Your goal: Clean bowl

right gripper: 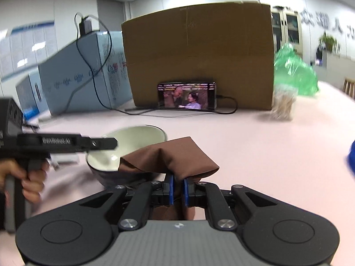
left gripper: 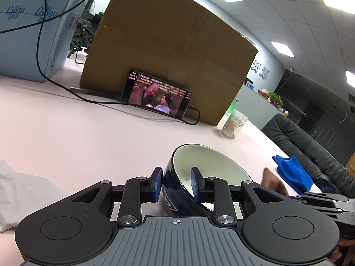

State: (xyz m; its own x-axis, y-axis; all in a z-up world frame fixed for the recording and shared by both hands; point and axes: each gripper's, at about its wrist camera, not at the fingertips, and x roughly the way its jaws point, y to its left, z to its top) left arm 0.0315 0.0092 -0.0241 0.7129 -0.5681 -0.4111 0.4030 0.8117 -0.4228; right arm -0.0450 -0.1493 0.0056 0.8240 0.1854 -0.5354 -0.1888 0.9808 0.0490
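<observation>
Left gripper (left gripper: 176,185) clamps the bowl (left gripper: 206,168) rim; only the right view shows right gripper (right gripper: 178,189) pinching brown cloth (right gripper: 175,157).

Pink table (left gripper: 66,133) — cardboard box (left gripper: 168,51), phone (left gripper: 155,95), jar (left gripper: 234,123).

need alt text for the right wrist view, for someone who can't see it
The right gripper is shut on a brown cloth draped at the rim of a bowl with a cream inside, which the left gripper holds tilted. Behind, a phone leans on a cardboard box.

right tool (right gripper: 178,189) pinching brown cloth (right gripper: 170,157), bowl (right gripper: 131,146)
</observation>
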